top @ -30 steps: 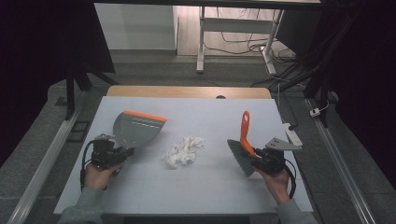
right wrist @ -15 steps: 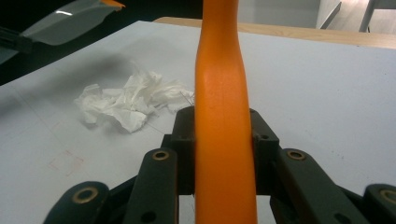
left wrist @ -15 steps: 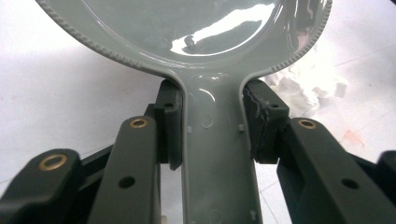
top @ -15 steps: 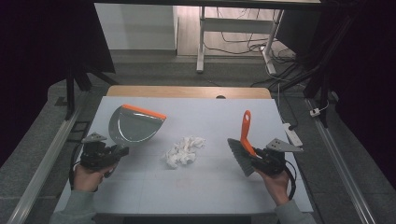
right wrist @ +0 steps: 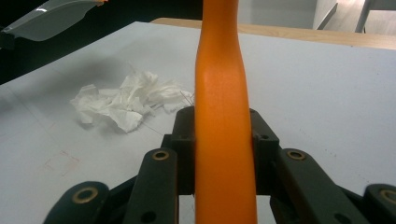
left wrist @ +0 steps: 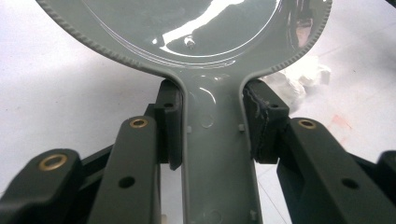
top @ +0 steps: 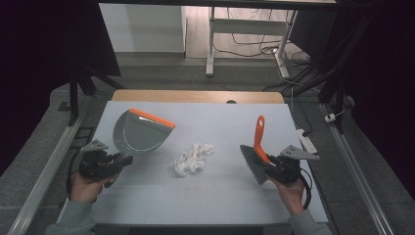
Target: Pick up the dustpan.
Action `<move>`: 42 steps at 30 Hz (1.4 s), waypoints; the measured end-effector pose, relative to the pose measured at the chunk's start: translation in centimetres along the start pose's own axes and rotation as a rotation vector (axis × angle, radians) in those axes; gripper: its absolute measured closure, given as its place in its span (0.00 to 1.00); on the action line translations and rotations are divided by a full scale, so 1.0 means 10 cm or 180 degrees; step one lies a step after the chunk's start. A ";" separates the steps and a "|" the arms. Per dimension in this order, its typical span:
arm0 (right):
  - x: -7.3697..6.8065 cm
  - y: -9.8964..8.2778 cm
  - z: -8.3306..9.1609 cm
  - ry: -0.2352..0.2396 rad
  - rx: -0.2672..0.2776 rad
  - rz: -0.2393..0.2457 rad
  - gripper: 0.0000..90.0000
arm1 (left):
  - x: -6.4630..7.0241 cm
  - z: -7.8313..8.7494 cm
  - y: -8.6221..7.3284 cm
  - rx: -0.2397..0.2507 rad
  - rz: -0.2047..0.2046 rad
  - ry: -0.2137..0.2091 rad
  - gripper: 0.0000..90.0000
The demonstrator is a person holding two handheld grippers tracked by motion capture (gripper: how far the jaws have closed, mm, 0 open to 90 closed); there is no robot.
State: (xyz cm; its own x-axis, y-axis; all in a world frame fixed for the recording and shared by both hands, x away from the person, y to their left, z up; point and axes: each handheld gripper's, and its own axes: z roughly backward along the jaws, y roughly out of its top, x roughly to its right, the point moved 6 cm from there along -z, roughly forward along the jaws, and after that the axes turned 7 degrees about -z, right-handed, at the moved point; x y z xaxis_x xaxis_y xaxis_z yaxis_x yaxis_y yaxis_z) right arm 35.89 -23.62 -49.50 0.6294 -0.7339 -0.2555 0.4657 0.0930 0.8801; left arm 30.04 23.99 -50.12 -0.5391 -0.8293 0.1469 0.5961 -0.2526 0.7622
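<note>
A grey dustpan [top: 139, 132] with an orange lip is held off the table at the left, tilted with its pan toward the middle. My left gripper [top: 117, 161] is shut on its grey handle [left wrist: 217, 154], both pads pressing the sides. At the right, my right gripper [top: 268, 164] is shut on the orange handle [right wrist: 223, 116] of a hand brush [top: 254, 159], whose grey bristles point toward the table's middle. A crumpled white tissue [top: 192, 158] lies between them on the white tabletop [top: 215, 196]; it also appears as the tissue [right wrist: 126, 102] ahead-left of the brush.
The tabletop's wooden far edge [top: 195, 96] borders a dark floor with a desk frame and cables [top: 274, 44]. Metal rails [top: 44, 171] run along both sides of the table. A white power strip [top: 307, 142] lies off the right edge.
The left gripper has lifted the dustpan, swung it left and tilted it so the pan faces the middle. The right gripper and brush have stayed put.
</note>
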 end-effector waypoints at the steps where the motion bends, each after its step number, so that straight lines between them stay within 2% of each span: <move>1: 0.00 0.00 0.00 -0.0001 -0.0001 0.0002 0.77 | 0.01 0.02 0.00 -0.0002 -0.0028 -0.0010 0.68; 6: 0.01 -0.01 0.00 -0.0013 -0.0012 -0.0006 0.77 | 0.01 0.11 -0.07 -0.0061 -0.0183 -0.0051 0.69; 12: 0.00 -0.01 -0.01 -0.0016 -0.0020 0.0010 0.77 | 0.03 0.16 -0.16 -0.0135 -0.0263 -0.0104 0.68; 18: 0.00 -0.01 0.00 -0.0017 -0.0022 0.0013 0.77 | 0.06 0.16 -0.19 -0.0224 -0.0374 -0.0189 0.68; 26: 0.00 -0.02 -0.01 -0.0013 -0.0032 0.0016 0.77 | 0.10 0.11 -0.30 -0.0518 -0.0612 -0.0370 0.68; 32: 0.00 -0.03 -0.01 -0.0027 -0.0045 0.0038 0.77 | 0.10 0.07 -0.35 -0.0668 -0.0678 -0.0417 0.68; 38: 0.00 -0.03 -0.01 -0.0026 -0.0045 0.0051 0.77 | 0.10 0.07 -0.39 -0.0749 -0.0792 -0.0426 0.69; 42: 0.00 -0.03 -0.01 -0.0027 -0.0045 0.0047 0.77 | 0.10 0.09 -0.42 -0.0801 -0.0844 -0.0488 0.69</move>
State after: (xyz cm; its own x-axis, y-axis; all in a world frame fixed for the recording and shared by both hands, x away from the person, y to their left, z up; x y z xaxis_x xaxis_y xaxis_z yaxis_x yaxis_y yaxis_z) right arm 35.81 -23.58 -49.81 0.6309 -0.7381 -0.2392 0.4652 0.1132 0.8779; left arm 26.46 24.63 -52.56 -0.7652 -0.6397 0.0728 0.5413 -0.5780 0.6107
